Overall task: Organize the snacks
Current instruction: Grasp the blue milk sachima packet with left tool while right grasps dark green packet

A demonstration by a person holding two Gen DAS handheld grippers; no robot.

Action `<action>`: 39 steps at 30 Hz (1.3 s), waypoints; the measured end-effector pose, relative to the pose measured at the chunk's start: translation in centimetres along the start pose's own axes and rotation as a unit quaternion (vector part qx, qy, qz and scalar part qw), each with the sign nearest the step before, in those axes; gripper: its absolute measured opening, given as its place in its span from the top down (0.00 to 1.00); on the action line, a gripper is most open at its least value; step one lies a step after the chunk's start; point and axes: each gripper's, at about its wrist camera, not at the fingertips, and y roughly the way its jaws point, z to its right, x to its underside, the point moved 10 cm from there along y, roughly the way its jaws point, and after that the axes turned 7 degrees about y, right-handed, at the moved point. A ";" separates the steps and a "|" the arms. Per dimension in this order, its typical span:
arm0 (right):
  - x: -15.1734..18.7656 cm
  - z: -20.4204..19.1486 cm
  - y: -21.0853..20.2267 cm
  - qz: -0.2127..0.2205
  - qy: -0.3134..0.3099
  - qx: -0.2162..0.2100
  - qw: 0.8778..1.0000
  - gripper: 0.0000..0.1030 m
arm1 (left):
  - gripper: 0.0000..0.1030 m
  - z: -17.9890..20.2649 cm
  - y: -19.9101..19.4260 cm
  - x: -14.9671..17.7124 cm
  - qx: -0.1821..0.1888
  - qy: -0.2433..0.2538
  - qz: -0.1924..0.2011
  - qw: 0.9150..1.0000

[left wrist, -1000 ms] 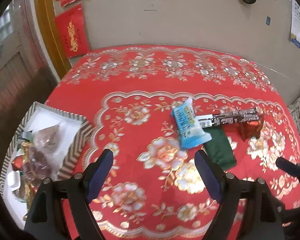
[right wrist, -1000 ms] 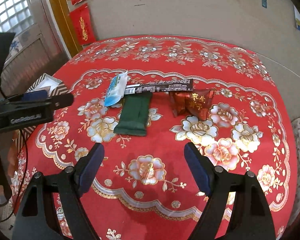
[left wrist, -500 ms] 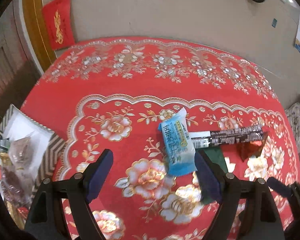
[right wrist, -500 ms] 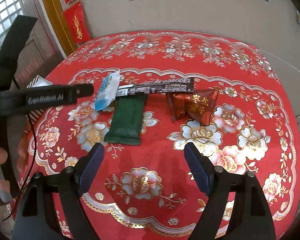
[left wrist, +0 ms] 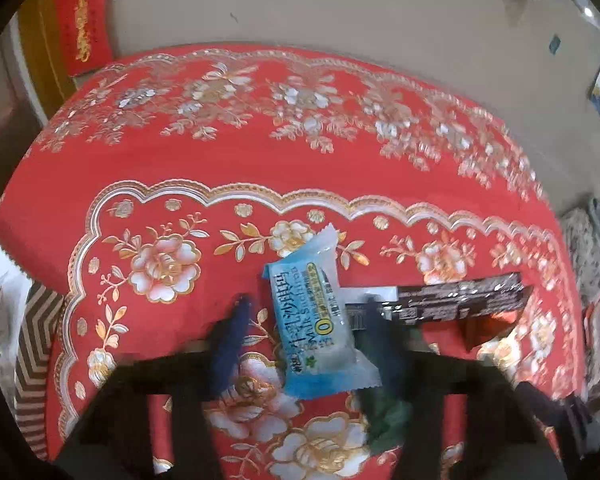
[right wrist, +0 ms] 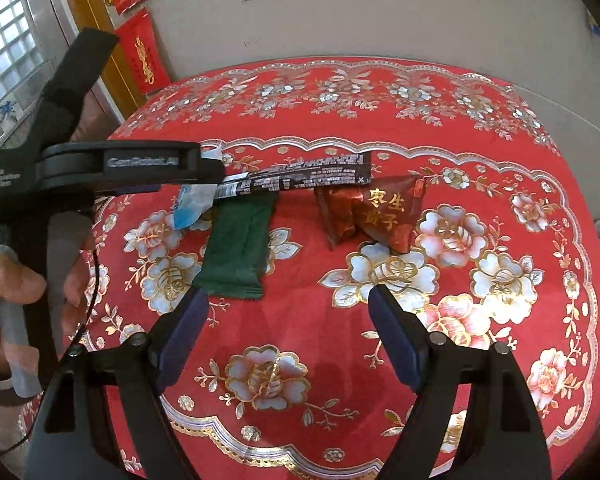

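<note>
Left gripper [left wrist: 307, 320] (jaws apart) astride blue snack packet [left wrist: 315, 322]

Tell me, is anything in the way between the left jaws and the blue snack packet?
Nothing visible. The left gripper is open, its jaws on either side of the blue snack packet. The packet lies partly over the black bar and the green packet beside it.

We count four snack packets on one red floral tablecloth [right wrist: 479, 360]: one blue packet [left wrist: 319, 328], one long dark bar [right wrist: 300, 174], one green packet [right wrist: 236, 250] and one red packet [right wrist: 373, 212]. At the left sits one striped box [left wrist: 36, 344]. We count two grippers, the left gripper [left wrist: 305, 344] and the right gripper [right wrist: 288, 320].
</note>
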 end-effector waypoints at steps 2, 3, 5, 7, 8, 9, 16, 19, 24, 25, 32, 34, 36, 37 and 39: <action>0.0 -0.2 0.1 -0.001 -0.003 0.000 1.000 0.20 | 0.68 -0.2 0.1 0.1 -0.001 0.008 0.002 1.000; -0.1 -0.4 0.1 -0.001 -0.005 0.000 1.000 0.20 | 0.71 -0.3 0.1 0.1 0.000 0.009 0.002 1.000; -0.2 -0.8 0.3 -0.001 -0.008 0.000 1.000 0.20 | 0.72 -0.6 0.0 0.1 0.002 0.010 0.003 1.000; -0.4 -1.2 0.7 -0.001 -0.009 0.002 1.000 0.20 | 0.73 -1.0 -0.4 0.0 0.005 0.008 0.010 1.000; -0.6 -1.4 1.0 -0.002 -0.010 0.002 1.000 0.20 | 0.73 -1.2 -0.5 -0.1 0.004 0.009 0.013 1.000; -0.7 -1.6 1.3 -0.003 -0.010 0.007 1.000 0.20 | 0.73 -1.5 -0.9 -0.1 0.003 0.009 0.016 1.000; -1.8 -3.2 4.7 -0.012 -0.016 0.050 0.999 0.20 | 0.73 -3.7 -3.3 0.6 -0.028 0.012 0.033 0.999; -2.4 -3.6 6.2 -0.019 -0.045 0.093 0.994 0.20 | 0.73 -4.4 -4.0 1.4 -0.028 0.011 0.034 0.999; -2.7 -3.4 6.8 -0.018 -0.047 0.083 0.995 0.39 | 0.73 -5.4 -5.0 2.5 -0.045 0.013 0.042 0.998; -2.6 -3.6 6.6 -0.016 -0.050 0.079 0.995 0.53 | 0.73 -5.6 -5.1 2.9 -0.046 0.012 0.040 0.998; -0.7 -3.6 5.0 -0.029 -0.050 0.058 0.997 0.58 | 0.73 -5.8 -6.2 5.0 -0.057 0.017 0.049 0.997; 0.1 -3.7 4.0 -0.021 -0.056 0.057 0.997 0.58 | 0.73 -5.8 -6.7 5.6 -0.061 0.018 0.053 0.997; 0.5 -4.0 3.2 -0.013 -0.058 0.054 0.997 0.58 | 0.73 -5.8 -7.1 6.2 -0.064 0.020 0.056 0.996; 0.7 -4.2 2.6 -0.008 -0.059 0.051 0.997 0.58 | 0.73 -5.8 -7.4 6.5 -0.064 0.020 0.058 0.996; 1.0 -4.6 1.5 0.001 -0.063 0.048 0.997 0.58 | 0.73 -5.8 -7.9 7.0 -0.067 0.022 0.062 0.996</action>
